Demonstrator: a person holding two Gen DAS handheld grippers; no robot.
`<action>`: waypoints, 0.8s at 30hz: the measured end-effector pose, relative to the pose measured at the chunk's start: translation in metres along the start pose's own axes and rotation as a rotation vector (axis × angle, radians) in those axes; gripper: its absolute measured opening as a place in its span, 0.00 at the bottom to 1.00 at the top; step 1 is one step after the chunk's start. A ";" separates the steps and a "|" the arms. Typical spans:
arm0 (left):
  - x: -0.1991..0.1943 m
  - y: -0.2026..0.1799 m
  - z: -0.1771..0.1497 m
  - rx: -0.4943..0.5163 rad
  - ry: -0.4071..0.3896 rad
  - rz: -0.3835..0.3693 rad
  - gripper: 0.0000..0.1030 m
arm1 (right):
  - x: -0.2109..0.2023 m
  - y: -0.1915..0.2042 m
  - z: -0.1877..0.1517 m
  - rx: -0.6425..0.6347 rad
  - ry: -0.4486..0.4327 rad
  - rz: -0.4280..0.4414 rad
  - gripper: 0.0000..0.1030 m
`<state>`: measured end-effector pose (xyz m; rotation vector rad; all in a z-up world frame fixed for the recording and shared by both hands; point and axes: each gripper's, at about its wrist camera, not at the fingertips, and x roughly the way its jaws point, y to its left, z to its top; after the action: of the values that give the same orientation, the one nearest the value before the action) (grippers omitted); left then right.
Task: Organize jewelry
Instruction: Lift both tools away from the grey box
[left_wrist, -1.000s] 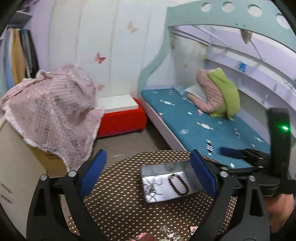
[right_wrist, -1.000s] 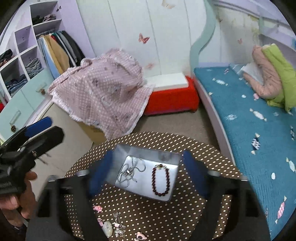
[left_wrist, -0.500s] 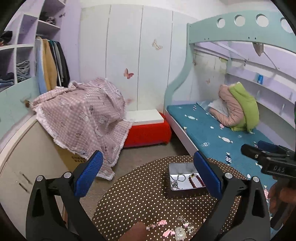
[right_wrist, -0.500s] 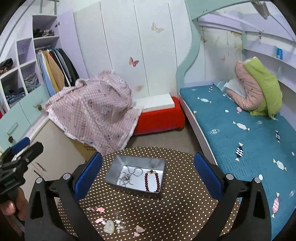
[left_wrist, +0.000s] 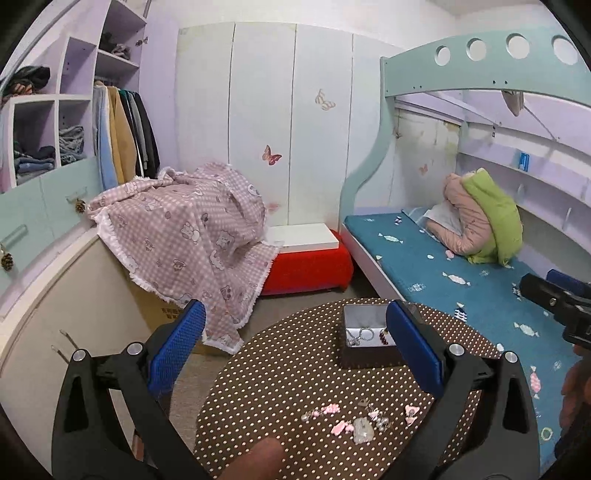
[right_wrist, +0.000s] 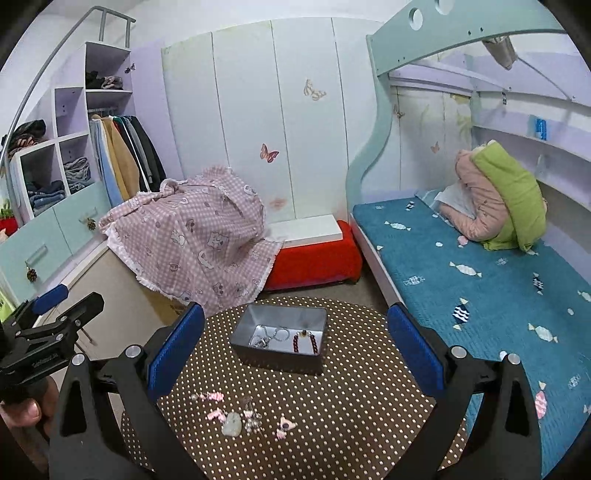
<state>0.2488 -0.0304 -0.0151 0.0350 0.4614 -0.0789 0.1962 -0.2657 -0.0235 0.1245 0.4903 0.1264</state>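
Hovering above a round, polka-dotted worktop (right_wrist: 332, 424), two hand-held claws are seen pointing slightly downward. The right claw (right_wrist: 295, 347) has just been opening and is spread wide, with nothing between its blue pads. The left claw (left_wrist: 295, 347) is likewise spread wide and empty. Both appear to be held clear of the worktop, probably so the whole layout can be surveyed before a piece is chosen.

Nearest the claws, a loose scatter of small trinkets (right_wrist: 240, 415) is laid on the cloth: pink charms, a pale stone pendant and tiny silvery pieces. These are judged to be what is left to sort.

Farther back, a shallow metal tin (right_wrist: 282, 341) is set on the worktop as the collecting place. A silver chain (right_wrist: 267, 336) and a dark red bead bracelet (right_wrist: 304, 341) are lying inside it, side by side.

Beyond the worktop, a pink checked blanket (right_wrist: 195, 240) is draped over a box, a red bench (right_wrist: 317, 258) is placed against the wall, and a bed (right_wrist: 480, 288) with a teal cover is seen to the right.
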 end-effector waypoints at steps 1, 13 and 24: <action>-0.004 -0.001 -0.002 0.005 -0.001 0.004 0.95 | -0.004 0.001 -0.002 -0.001 -0.007 -0.005 0.93; -0.034 -0.007 -0.015 -0.001 -0.021 0.008 0.95 | -0.034 0.013 -0.033 -0.024 -0.052 -0.073 0.93; -0.055 -0.001 -0.036 -0.042 -0.028 -0.002 0.95 | -0.045 0.018 -0.055 -0.012 -0.033 -0.094 0.93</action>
<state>0.1833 -0.0259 -0.0225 -0.0076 0.4353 -0.0717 0.1293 -0.2504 -0.0480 0.0914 0.4616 0.0350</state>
